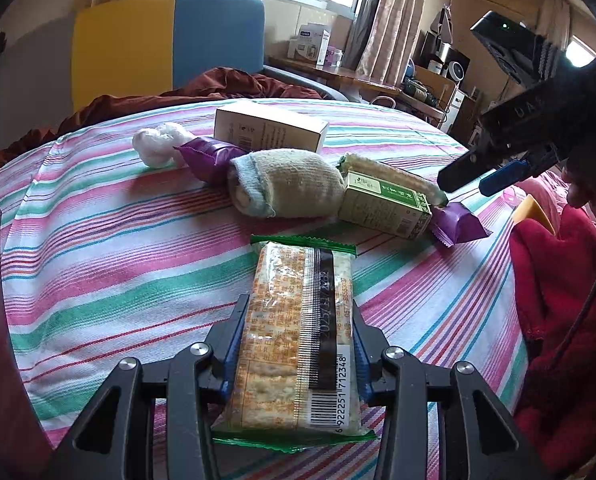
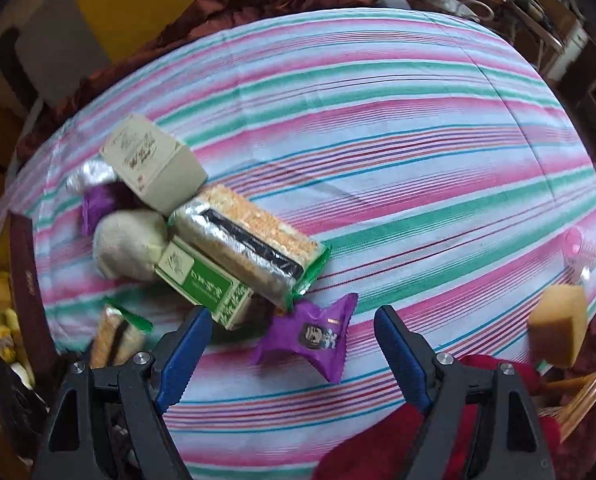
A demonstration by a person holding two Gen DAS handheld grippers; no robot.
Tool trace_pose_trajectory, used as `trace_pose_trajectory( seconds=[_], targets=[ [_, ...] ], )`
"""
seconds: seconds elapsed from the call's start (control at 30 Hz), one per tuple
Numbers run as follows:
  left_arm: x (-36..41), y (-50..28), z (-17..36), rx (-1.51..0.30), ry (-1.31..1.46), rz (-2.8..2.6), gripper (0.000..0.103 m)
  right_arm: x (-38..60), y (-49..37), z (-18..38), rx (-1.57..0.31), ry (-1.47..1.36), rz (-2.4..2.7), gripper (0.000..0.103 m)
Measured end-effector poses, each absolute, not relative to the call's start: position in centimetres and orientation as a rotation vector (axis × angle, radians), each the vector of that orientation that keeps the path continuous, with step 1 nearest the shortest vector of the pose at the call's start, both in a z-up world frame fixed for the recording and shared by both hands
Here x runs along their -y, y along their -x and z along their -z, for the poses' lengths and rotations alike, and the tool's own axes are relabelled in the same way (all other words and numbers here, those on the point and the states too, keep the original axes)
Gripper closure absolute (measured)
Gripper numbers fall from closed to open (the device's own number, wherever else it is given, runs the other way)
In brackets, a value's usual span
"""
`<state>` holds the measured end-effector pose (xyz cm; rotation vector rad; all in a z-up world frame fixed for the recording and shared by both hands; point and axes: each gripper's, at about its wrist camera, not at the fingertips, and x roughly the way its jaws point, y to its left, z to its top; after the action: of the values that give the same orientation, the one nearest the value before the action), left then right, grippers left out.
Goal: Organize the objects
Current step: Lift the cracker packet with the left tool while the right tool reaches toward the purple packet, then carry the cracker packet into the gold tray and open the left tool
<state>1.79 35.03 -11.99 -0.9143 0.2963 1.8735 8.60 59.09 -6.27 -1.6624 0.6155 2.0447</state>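
Note:
My left gripper (image 1: 299,312) is shut on a cracker pack with green ends (image 1: 298,332), held just above the striped bed sheet (image 1: 98,264); the pack also shows in the right wrist view (image 2: 116,334). Beyond it lies a cluster: a beige box (image 1: 270,128), a white wad (image 1: 160,144), a purple snack packet (image 1: 212,156), a rolled sock (image 1: 290,188), a green box (image 1: 385,204) and a second purple packet (image 1: 459,226). My right gripper (image 2: 292,320) is open above the purple packet (image 2: 317,336), next to the green box (image 2: 206,280) and a second cracker pack (image 2: 246,236).
A red cloth (image 1: 565,320) lies at the bed's right edge. A yellow sponge (image 2: 559,324) sits at the right. A dark red box (image 2: 26,280) stands at the left edge. A yellow and blue headboard (image 1: 170,40) and brown blanket (image 1: 234,84) are behind.

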Motion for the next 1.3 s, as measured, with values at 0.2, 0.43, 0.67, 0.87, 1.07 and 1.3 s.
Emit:
trace_pose_trajectory(
  seconds=[0.2, 0.43, 0.67, 0.87, 1.07, 1.3],
  targets=[
    [-34.8, -1.7, 11.9, -0.275, 0.920, -1.864, 0.059, -54.8, -6.9, 7.2, -0.069, 1.945, -2.102, 0.018],
    [-34.7, -1.6, 12.0, -0.264, 0.924, -1.858, 0.059, -52.2, -6.4, 10.0, 0.395, 2.110, -2.035, 0.018],
    [-34.7, -1.7, 11.9, -0.265, 0.921, -1.860, 0.059, -54.1, -7.0, 10.5, 0.161, 2.040, -2.115, 0.062],
    [-34.6, -1.7, 11.9, -0.260, 0.921, -1.859, 0.059, -54.8, -6.9, 10.4, 0.047, 1.974, -2.140, 0.062],
    [-34.6, -1.7, 11.9, -0.261, 0.920, -1.860, 0.058, -55.4, -7.2, 10.2, -0.042, 1.965, -2.151, 0.061],
    [-34.5, -1.7, 11.9, -0.267, 0.917, -1.863, 0.059, -55.6, -7.5, 10.1, -0.081, 1.963, -2.158, 0.061]
  ],
)
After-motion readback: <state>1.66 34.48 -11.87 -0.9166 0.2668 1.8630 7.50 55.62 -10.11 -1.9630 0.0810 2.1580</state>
